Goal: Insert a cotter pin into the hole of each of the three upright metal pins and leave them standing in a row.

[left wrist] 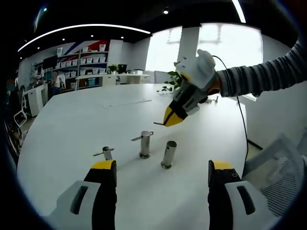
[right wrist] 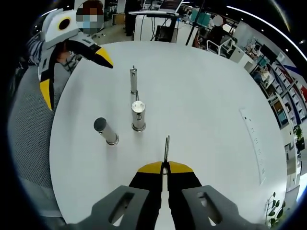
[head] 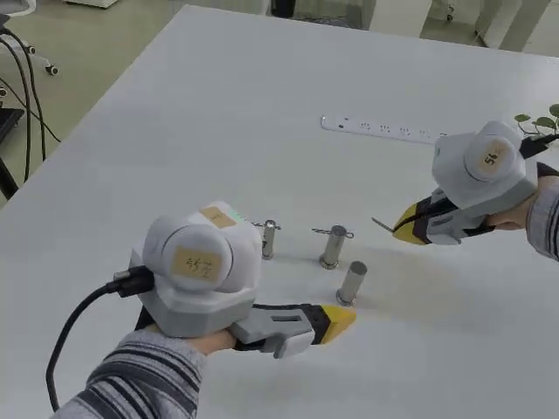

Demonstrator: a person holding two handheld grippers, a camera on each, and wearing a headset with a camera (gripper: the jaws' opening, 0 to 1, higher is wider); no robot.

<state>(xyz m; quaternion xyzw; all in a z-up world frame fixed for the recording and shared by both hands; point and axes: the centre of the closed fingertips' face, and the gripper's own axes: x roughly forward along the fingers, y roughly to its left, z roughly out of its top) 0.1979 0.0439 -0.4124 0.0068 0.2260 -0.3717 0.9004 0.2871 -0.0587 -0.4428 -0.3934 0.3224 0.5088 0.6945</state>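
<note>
Head view. White table [head: 218, 113], power strip [head: 376, 128] at its far side. Three uprights near centre: end metal pin [head: 268, 237] and middle metal pin [head: 333, 248], the latter with a fitted cotter [head: 332, 232] lying crosswise through its top; the end one looks fitted likewise. Bare metal pin [head: 352, 283] stands nearer the person, a little out of line with the other two, nothing through it. Right gripper [head: 402, 229] hangs to the right of the group, clear of it, with a loose cotter pin [head: 381, 224] sticking out of its tips toward the pins. Left gripper [head: 332, 321] sits low, just beside the bare pin, probably ready to steady it.

Left gripper view. Own jaws spread wide, nothing between them; the bare pin stands just ahead, in the gap. The right gripper is above and behind the row, cotter pin pointing down toward it.

Right gripper view. Jaws pinched together on the tail of the cotter pin, its shaft pointing straight ahead, which suits a push into a cross hole. Bare pin ahead and left, apart from the tip. Which way its hole faces, I cannot tell.

Judgement: two of three done; last insertion pending, then nudging the bare pin into line.
</note>
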